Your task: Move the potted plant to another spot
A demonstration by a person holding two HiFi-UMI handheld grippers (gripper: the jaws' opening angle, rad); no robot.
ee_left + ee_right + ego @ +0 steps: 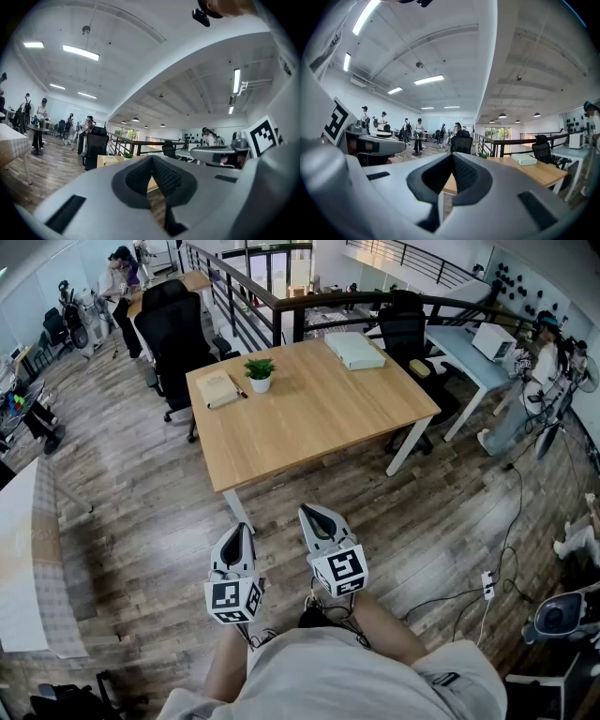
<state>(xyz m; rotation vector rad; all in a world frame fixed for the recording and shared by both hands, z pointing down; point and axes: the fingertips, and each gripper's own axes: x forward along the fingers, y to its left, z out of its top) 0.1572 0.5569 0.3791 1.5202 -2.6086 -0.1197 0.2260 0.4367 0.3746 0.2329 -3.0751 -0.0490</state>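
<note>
Left gripper [238, 531] and right gripper [310, 514], fingers pressed together and empty; plant [260, 372] well beyond fingertips on table [328, 418]. Arriving unopened, they could topple it.

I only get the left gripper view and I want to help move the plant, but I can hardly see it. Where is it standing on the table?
Observer: The head view shows the potted plant near the far left corner of the table, right beside a flat tan box.
Operator: Is anything else up there?
Observer: Yes, a white box lies at the far edge, over to the right.
Operator: Are we close enough to grab the plant?
Observer: Not yet. The left gripper and the right gripper both hang over the floor, short of the table's near edge.
</note>
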